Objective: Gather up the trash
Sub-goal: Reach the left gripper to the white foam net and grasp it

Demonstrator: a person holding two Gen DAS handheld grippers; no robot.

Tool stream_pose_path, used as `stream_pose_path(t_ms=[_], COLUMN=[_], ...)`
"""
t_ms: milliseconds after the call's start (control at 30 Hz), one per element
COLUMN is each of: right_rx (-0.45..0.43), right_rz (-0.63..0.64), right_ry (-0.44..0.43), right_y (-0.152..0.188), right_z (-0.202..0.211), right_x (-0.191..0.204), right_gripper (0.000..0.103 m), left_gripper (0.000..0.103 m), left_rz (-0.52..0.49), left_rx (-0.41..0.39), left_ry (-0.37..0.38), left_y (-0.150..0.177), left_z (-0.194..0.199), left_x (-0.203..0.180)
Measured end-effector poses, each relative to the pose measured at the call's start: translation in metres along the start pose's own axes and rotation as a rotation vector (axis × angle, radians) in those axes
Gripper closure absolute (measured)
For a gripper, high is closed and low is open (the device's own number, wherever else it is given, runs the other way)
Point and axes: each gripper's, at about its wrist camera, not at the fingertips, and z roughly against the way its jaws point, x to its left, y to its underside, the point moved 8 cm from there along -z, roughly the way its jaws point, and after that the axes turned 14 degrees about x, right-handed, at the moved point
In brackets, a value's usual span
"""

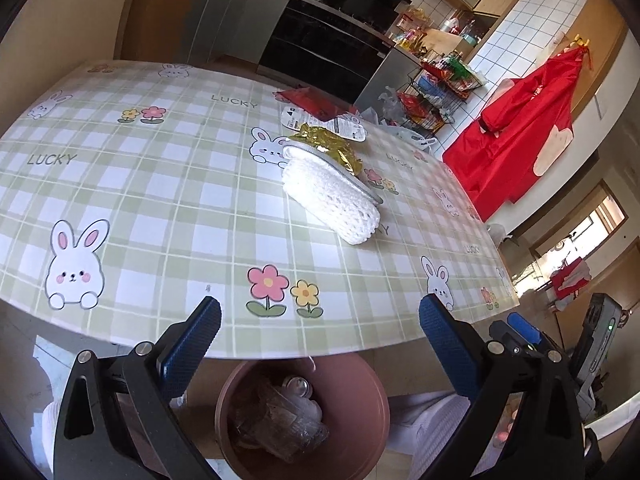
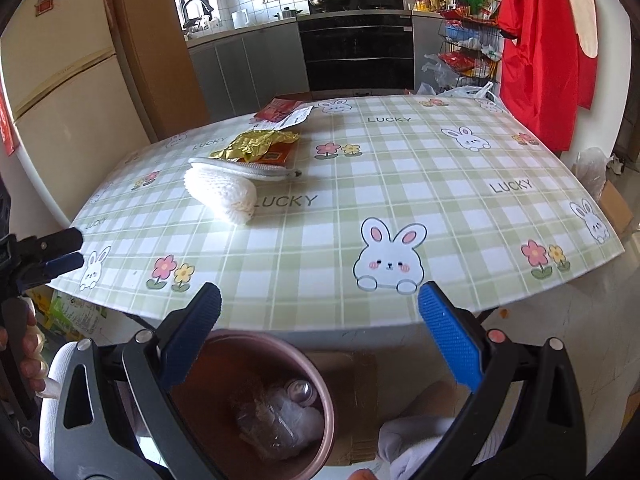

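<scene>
The left gripper (image 1: 320, 320) and the right gripper (image 2: 320, 310) are held wide apart and empty, low in each frame, above the pink bin (image 1: 372, 396). On the table (image 1: 160, 208), near the centre of the left view, a white foam net sleeve (image 1: 330, 194) is seen, touching crumpled gold foil (image 1: 332, 146) behind it. The sleeve is judged light, soft and springy; it is best pinched across its rounded near end. The foil is judged thin, crinkly and easily torn.
</scene>
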Motion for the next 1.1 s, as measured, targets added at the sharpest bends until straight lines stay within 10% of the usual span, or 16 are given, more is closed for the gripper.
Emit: stream_pose_path(t_ms=[367,700,867,1100], right_rx=[-0.029,-0.03,-0.027,-0.045], right_rz=[-0.027,-0.039,0.015,0.124], right_ry=[0.06,0.131,0.129,0.125], right_y=[-0.038,-0.047,-0.059,-0.083], right_z=[-0.018,-0.019,-0.023,-0.022], right_x=[-0.041,-0.074,-0.061,-0.029], right_gripper=[0.006,0.006,0.006,0.006], left_gripper=[0.017,0.021,0.06,0.075], left_rz=[0.07,0.177,0.117,0.055], left_rx=[0.081,0.164,0.159,0.136], left_ry=[0.046,0.027,0.009,-0.004], left_y=[-0.094,-0.113,-0.103,-0.084], left_z=[-0.103,-0.158,-0.156,-0.121], left_x=[-0.028,-0.017,-0.011,0.012])
